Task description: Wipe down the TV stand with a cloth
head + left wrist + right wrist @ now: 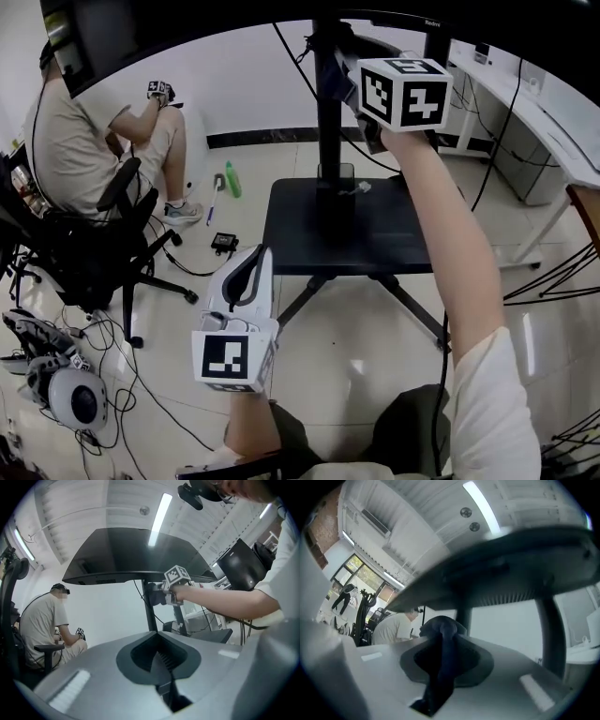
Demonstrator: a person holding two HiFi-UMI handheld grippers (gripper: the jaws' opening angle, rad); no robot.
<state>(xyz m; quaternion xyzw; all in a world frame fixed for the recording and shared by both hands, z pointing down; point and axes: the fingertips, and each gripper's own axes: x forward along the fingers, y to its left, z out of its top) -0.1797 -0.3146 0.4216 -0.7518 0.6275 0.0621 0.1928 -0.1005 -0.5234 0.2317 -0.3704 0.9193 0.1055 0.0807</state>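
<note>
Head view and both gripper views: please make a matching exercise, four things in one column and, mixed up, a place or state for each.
1. left gripper
2. right gripper
3. green bottle
4. seated person

A. on an office chair
B. jaws together, nothing held
C. lying on the floor
D. shut on a dark cloth

Pairs: 1-B, 2-D, 3-C, 4-A

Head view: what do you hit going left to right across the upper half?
seated person → green bottle → TV stand pole → right gripper, cloth in its jaws → white desk. The left gripper is left out because it lines up with the bottle.
</note>
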